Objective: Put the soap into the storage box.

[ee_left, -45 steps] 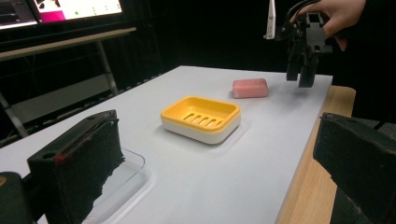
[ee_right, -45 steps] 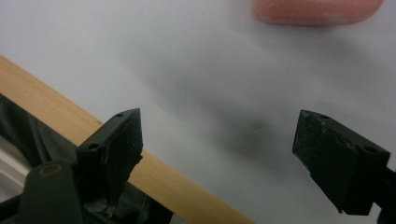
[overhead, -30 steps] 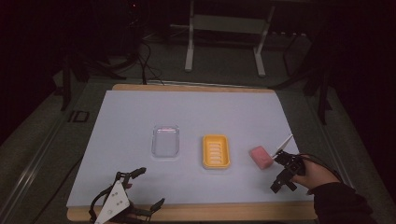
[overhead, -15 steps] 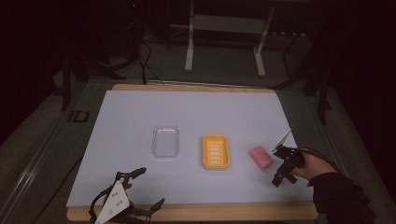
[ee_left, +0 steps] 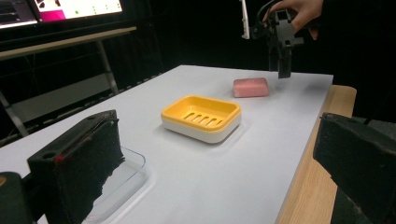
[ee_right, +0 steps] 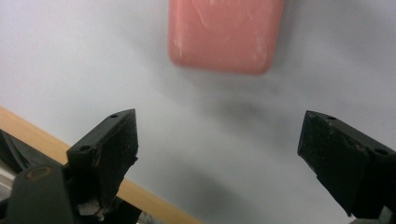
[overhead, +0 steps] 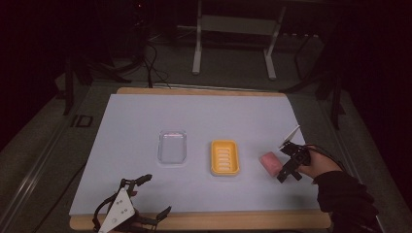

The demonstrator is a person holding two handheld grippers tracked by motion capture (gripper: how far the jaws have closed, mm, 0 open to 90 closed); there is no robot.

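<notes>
Jaws of the right gripper [overhead: 287,169] stand wide apart, holding nothing; in the high view it sits at lower right, just beside the pink soap [overhead: 270,163], having slid in closer to it over the last second while the soap itself stayed put on the white table cover [overhead: 204,116]. Yellow soap dish [overhead: 225,157] at centre and clear tray [overhead: 173,146] left of it haven't moved. Left gripper [overhead: 145,196] lies at lower left, jaws spread, idle as before. Left gripper view: dish [ee_left: 201,117] mid-frame, soap [ee_left: 251,87] behind it, right gripper [ee_left: 282,49] hanging over the soap, upper right. Right gripper view: soap [ee_right: 225,33] at top centre, ahead of the open jaws, not yet between them. Likely lining up for a grab.
</notes>
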